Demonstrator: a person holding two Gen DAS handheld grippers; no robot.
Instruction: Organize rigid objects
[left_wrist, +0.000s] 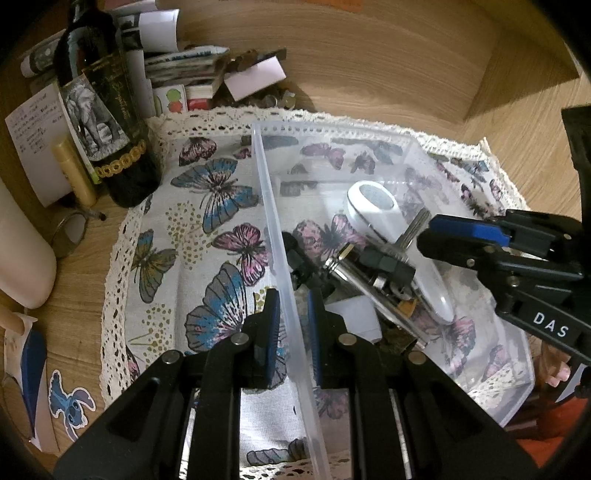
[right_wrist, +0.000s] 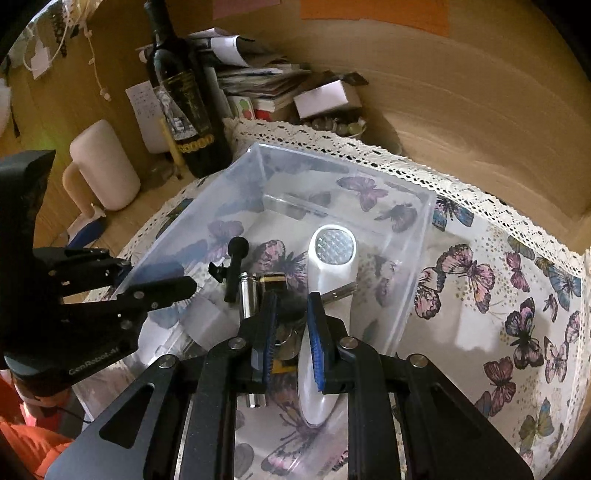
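A clear plastic bin (left_wrist: 269, 206) (right_wrist: 417, 258) stands on a butterfly-print cloth (left_wrist: 207, 192). Inside lie a white handheld device (left_wrist: 384, 210) (right_wrist: 328, 295), a metal cylinder (left_wrist: 354, 269) (right_wrist: 251, 295), a black clamp part (right_wrist: 234, 266) and smaller bits. My left gripper (left_wrist: 293, 321) straddles the bin's left wall, one finger on each side, nearly closed on it. My right gripper (right_wrist: 291, 321) (left_wrist: 428, 232) hovers over the bin's contents, fingers narrowly apart, with nothing seen held between them.
A dark wine bottle (left_wrist: 107, 122) (right_wrist: 188, 96), a lip-balm tube (left_wrist: 74, 170), a cream cylinder (right_wrist: 107, 166), stacked papers and boxes (left_wrist: 192, 70) and coins crowd the back left. A wooden wall (right_wrist: 461, 110) rises behind. Cloth lies right of the bin.
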